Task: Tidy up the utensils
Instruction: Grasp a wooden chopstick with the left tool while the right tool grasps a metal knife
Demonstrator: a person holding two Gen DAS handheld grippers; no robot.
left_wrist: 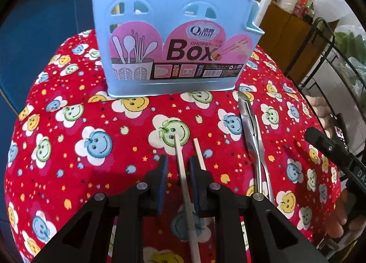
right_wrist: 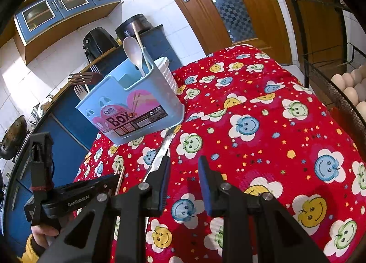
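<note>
A light blue utensil box (left_wrist: pixel 173 43) stands at the far side of the red smiley tablecloth (left_wrist: pixel 91 125); it also shows in the right wrist view (right_wrist: pixel 132 112), holding a white spoon (right_wrist: pixel 135 54), forks (right_wrist: pixel 84 79) and a chopstick. My left gripper (left_wrist: pixel 178 166) is open, its jaws on either side of a pale chopstick (left_wrist: pixel 183 176) lying on the cloth. A second chopstick (left_wrist: pixel 199 153) lies just right of it. Metal tongs (left_wrist: pixel 254 139) lie further right. My right gripper (right_wrist: pixel 184 166) is open and empty above the cloth, beside the tongs (right_wrist: pixel 160 155).
A black wire rack (right_wrist: pixel 324 79) holding eggs (right_wrist: pixel 352 89) stands at the table's right edge. Blue cabinets and kitchen appliances are behind the box. The left gripper body (right_wrist: pixel 68 196) sits at the table's left edge in the right wrist view.
</note>
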